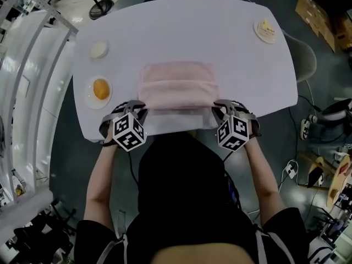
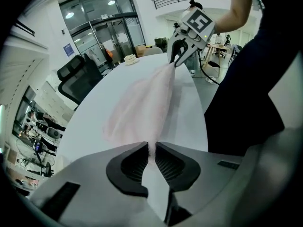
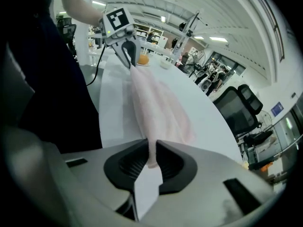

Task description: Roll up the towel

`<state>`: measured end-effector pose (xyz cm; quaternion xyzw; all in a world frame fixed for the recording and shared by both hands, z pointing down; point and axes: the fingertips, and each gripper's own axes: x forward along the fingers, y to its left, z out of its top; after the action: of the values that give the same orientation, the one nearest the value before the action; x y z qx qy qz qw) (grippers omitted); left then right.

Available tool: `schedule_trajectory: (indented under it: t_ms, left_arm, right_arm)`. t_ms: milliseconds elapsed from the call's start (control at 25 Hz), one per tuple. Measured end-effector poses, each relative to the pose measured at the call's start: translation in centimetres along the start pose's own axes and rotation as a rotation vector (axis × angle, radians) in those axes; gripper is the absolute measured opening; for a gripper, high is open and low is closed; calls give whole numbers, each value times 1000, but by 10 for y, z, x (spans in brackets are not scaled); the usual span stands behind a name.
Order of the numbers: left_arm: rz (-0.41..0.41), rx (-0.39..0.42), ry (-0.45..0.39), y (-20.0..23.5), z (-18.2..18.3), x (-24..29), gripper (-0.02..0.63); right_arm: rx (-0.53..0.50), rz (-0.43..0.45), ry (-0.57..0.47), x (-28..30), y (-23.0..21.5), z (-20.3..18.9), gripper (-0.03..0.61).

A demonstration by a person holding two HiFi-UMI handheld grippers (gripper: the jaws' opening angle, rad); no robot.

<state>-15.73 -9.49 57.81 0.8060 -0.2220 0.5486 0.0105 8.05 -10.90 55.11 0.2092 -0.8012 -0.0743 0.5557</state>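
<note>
Here, towel (image 1: 177, 87) central, orange (image 1: 101, 88) on plate (image 1: 88, 95) left, dish (image 1: 99, 49) beyond, saucer (image 1: 257, 26) far-right.

Arms are reaching forward side by side, left tool (image 1: 137, 109) and right tool (image 1: 219, 110) each pinching the towel's (image 1: 177, 84) near edge.

Towel (image 1: 177, 87) corners hid by fingers (image 2: 130, 167); plate (image 1: 256, 26) food (image 1: 267, 27) unclear.

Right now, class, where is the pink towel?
In the head view the towel lies on the table, centred near its front edge, its near corners pinched by the left gripper and right gripper.
</note>
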Motion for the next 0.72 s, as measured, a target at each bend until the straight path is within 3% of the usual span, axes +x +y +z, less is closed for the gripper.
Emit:
schedule_trajectory:
  t_ms: [240, 720]
  left_arm:
    - [-87, -27, -36, -22, 2, -20, 51]
    - [15, -21, -72, 36, 27, -33, 51]
  right_arm:
    - [5, 36, -21, -25, 14, 2, 55]
    - [39, -16, -49, -26, -44, 21, 55]
